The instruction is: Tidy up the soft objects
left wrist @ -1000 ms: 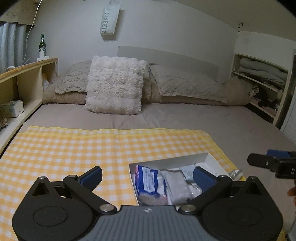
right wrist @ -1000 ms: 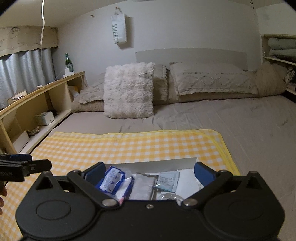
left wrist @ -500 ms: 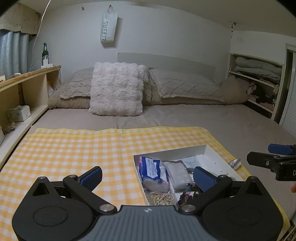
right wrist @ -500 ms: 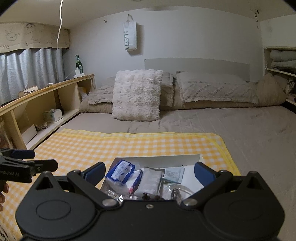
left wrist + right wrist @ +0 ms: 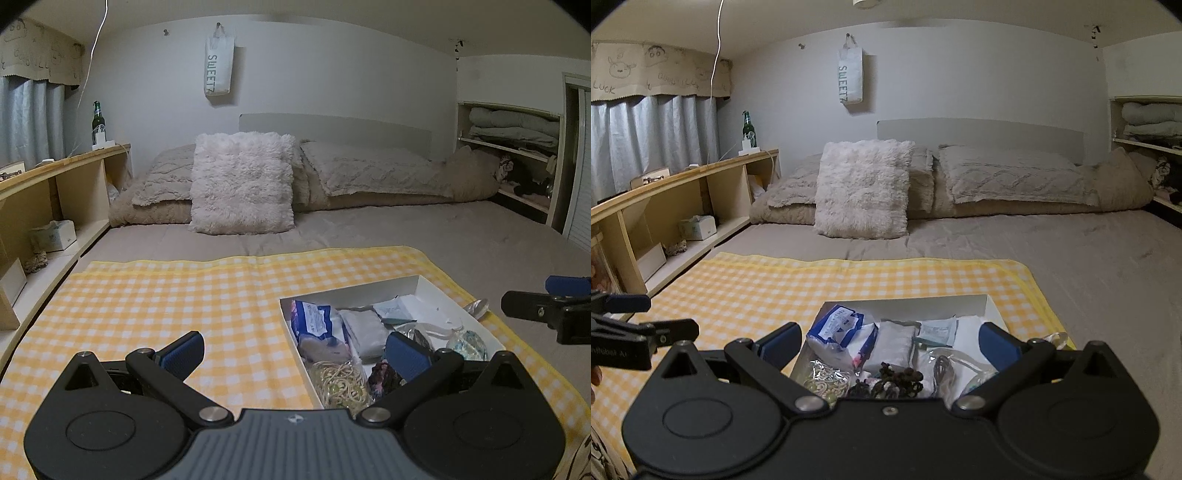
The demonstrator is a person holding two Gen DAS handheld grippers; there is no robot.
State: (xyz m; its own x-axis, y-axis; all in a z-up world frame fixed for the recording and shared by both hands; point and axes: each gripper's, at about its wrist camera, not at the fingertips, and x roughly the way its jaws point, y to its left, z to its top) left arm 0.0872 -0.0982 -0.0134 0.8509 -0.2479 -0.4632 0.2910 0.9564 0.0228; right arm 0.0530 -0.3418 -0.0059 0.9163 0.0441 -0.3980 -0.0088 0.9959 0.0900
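A white shallow box (image 5: 424,284) (image 5: 991,308) lies on a yellow checked cloth (image 5: 184,295) (image 5: 757,288) on the bed. It holds a blue-and-white packet (image 5: 314,321) (image 5: 842,325), a grey-white soft pack (image 5: 364,328) (image 5: 892,343), a bag of rubber bands (image 5: 340,384) (image 5: 825,380), dark hair ties (image 5: 894,380) and small sachets. My left gripper (image 5: 293,354) is open and empty, above the cloth at the box's near left. My right gripper (image 5: 888,341) is open and empty, above the box's near end. Each gripper shows at the edge of the other's view.
A fluffy white cushion (image 5: 242,184) (image 5: 862,188) and beige pillows (image 5: 369,173) lean at the headboard. A wooden shelf unit (image 5: 48,192) (image 5: 676,206) with a green bottle (image 5: 748,129) runs along the left. Folded bedding fills shelves at right (image 5: 513,129). Grey sheet (image 5: 1089,266) lies right of the cloth.
Both cameras have pulled back and tilted up, so more of the box's near end and its contents show. Both grippers stay open and empty.
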